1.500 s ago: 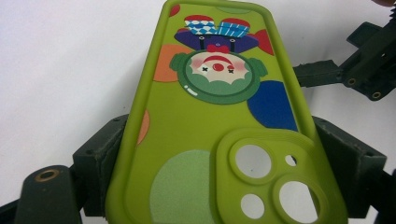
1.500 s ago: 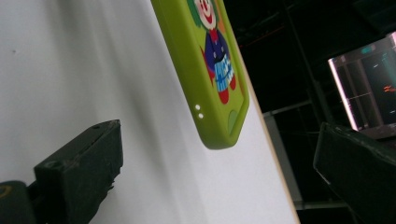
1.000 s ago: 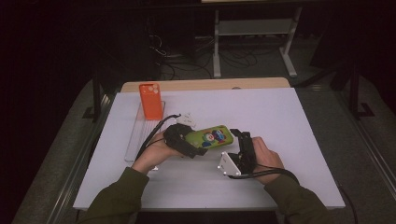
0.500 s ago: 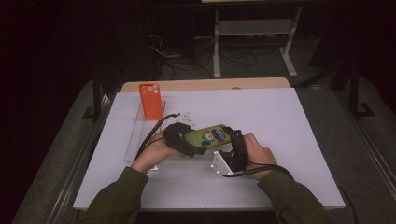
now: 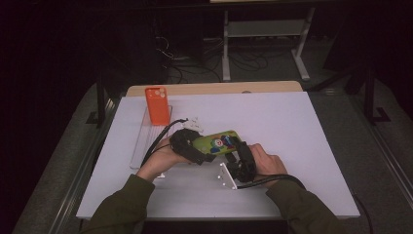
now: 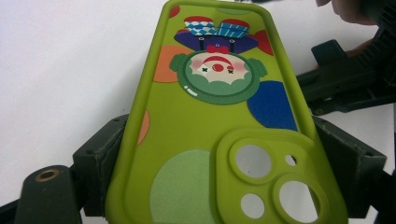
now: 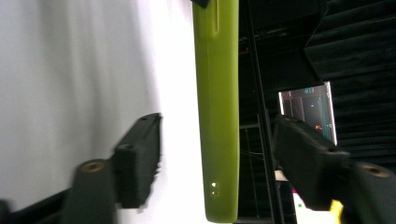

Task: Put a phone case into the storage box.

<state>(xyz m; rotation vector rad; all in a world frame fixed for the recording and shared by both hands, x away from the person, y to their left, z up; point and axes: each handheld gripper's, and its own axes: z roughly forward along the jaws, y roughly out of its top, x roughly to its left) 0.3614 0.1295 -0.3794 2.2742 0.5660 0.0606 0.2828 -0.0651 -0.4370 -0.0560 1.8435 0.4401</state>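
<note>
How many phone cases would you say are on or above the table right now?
2: the green clown case is held over the table's middle between both grippers, and the orange case stands in the clear rack at the far left. None seems hidden.

Olive-green sleeves (image 5: 122,204), black left gripper (image 5: 187,145) and right gripper (image 5: 242,161) with brass-ringed screw holes, trailing black cables.
</note>
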